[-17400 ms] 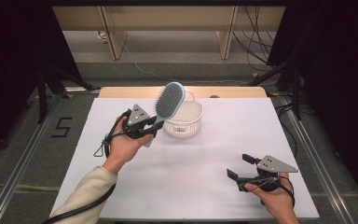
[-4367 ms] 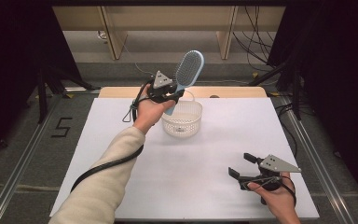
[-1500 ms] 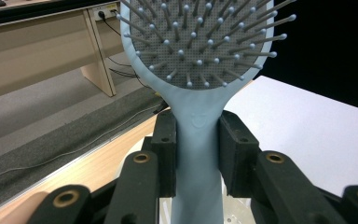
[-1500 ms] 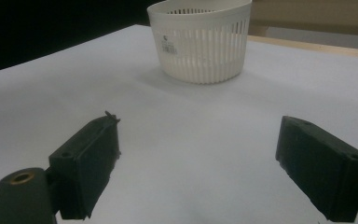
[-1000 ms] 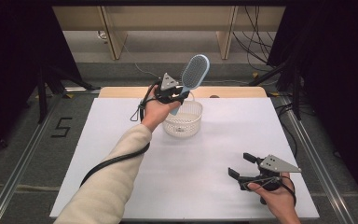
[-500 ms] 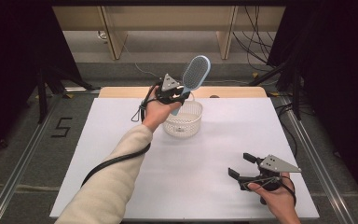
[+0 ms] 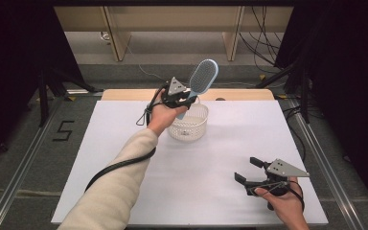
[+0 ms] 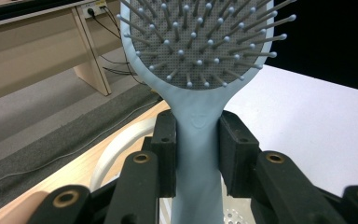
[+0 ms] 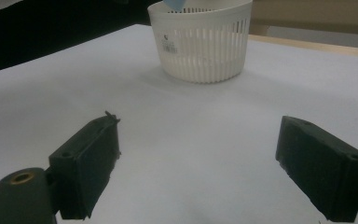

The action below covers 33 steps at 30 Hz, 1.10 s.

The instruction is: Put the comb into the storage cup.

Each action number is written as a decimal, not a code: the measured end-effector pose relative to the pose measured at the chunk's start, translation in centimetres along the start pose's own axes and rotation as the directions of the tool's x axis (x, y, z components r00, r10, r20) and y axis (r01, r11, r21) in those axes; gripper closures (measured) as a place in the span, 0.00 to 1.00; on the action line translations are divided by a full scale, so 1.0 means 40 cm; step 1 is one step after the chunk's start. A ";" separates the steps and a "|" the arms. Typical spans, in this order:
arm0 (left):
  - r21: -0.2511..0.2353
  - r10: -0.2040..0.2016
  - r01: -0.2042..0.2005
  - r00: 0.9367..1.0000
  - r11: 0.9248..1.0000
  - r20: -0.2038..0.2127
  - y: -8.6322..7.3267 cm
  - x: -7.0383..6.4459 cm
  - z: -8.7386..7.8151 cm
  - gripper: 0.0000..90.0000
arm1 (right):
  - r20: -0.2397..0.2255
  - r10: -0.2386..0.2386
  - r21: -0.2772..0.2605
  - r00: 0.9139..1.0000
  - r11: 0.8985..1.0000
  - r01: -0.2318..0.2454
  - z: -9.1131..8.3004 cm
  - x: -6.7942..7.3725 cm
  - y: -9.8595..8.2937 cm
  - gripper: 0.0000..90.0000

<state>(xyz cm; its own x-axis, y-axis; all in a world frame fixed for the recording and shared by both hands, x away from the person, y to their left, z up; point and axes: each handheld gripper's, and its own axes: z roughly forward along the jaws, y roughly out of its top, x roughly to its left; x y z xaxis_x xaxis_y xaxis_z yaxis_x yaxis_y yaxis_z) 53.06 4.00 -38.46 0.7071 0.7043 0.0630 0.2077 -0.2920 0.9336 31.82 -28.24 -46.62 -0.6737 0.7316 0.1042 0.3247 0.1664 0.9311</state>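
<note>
Above the basket, upper centre, the left claw pinches a hairbrush upright. Next, probably lower it in. The right claw rests spread, lower right.

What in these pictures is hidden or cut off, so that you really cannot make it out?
- Hairbrush: in the left gripper view its top is cut off by the frame's upper edge, and its handle end is hidden behind the left gripper.
- Basket: in the high view the hand and brush cover part of its inside, so its contents cannot be told.
- Label on the basket's wall in the right gripper view: too small to read.
</note>
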 end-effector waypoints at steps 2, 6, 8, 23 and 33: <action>0.003 0.002 -0.002 1.000 1.000 0.000 -0.002 0.000 0.001 0.78 | -0.001 0.000 0.001 1.000 1.000 0.000 -0.001 0.001 0.001 0.16; 0.008 -0.002 0.002 1.000 1.000 0.003 -0.006 0.001 0.004 0.78 | -0.001 0.002 0.000 1.000 1.000 -0.002 0.000 0.001 0.001 0.16; 0.009 -0.005 0.005 1.000 1.000 0.003 -0.008 0.001 0.005 0.78 | -0.001 0.001 0.002 1.000 1.000 -0.001 0.000 0.001 0.000 0.16; 0.016 -0.009 0.009 1.000 1.000 0.009 -0.019 -0.001 0.014 0.78 | -0.003 0.000 0.004 1.000 1.000 0.000 0.001 0.001 -0.001 0.16; 0.028 -0.006 0.006 1.000 1.000 0.010 -0.029 -0.001 0.022 0.78 | -0.005 0.001 0.000 1.000 1.000 -0.001 0.002 0.001 -0.001 0.16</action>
<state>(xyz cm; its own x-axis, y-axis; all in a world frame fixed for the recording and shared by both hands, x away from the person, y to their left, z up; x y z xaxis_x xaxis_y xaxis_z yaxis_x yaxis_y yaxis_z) 53.39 3.74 -39.85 0.7125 0.6997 0.0534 0.2306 -0.3054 0.9239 31.83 -28.17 -46.67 -0.6768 0.7283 0.1072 0.3256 0.1656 0.9309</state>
